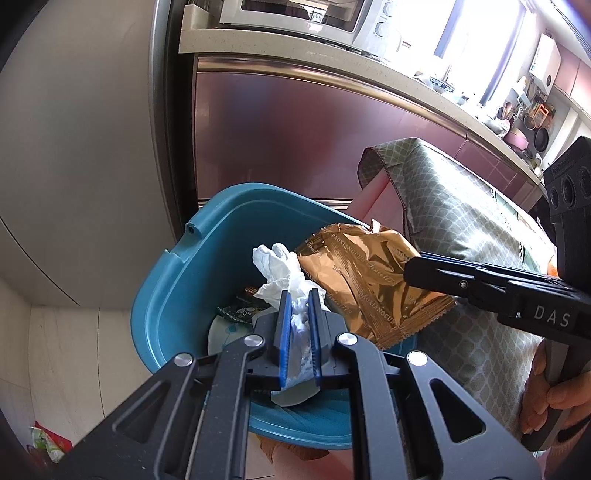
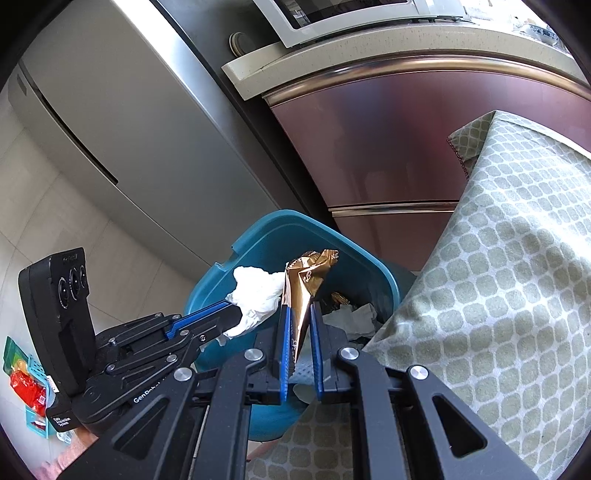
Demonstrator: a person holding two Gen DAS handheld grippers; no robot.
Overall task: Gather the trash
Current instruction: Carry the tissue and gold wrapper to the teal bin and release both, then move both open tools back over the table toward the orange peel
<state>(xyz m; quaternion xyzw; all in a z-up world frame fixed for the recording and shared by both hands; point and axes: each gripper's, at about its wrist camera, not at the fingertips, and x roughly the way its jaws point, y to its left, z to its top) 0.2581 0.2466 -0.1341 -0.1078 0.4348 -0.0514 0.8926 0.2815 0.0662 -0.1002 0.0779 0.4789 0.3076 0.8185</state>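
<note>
Both claws were clamped on trash above the bin. Left gripper (image 1: 299,325) pinched a crumpled white tissue (image 1: 284,273) between its blue pads (image 1: 282,325), the paper bulging out past the fingertips and hanging over the opening of the teal bin (image 1: 173,295). From the right wrist camera the same gripper (image 2: 236,317) reached in from the left, the tissue (image 2: 258,291) bunched at its tip.

Right gripper (image 2: 299,332) gripped a gold foil wrapper (image 2: 306,284), its fingers drawn close around the creased foil, which stood up between them over the bin (image 2: 369,266). In the left wrist view that gripper (image 1: 417,271) came in from the right, its tip on the wrapper (image 1: 369,288), printed with repeated lettering. Tissue and wrapper sat just beside each other, seemingly touching at their edges.

Inside the bin lay more rubbish: pale crumpled paper (image 2: 351,317) and a dark scrap (image 1: 236,314) near the bottom.

A table covered with a green patterned cloth (image 2: 498,277) stood just beside the bin on the right. Behind were reddish-brown cabinet fronts (image 1: 295,129) under a pale countertop (image 1: 332,55) carrying a microwave (image 1: 314,14), with a grey refrigerator (image 2: 129,129) to the left. On the tiled floor lay a red and green packet (image 2: 26,384). A person's hand (image 1: 554,398) held the right gripper's handle.
</note>
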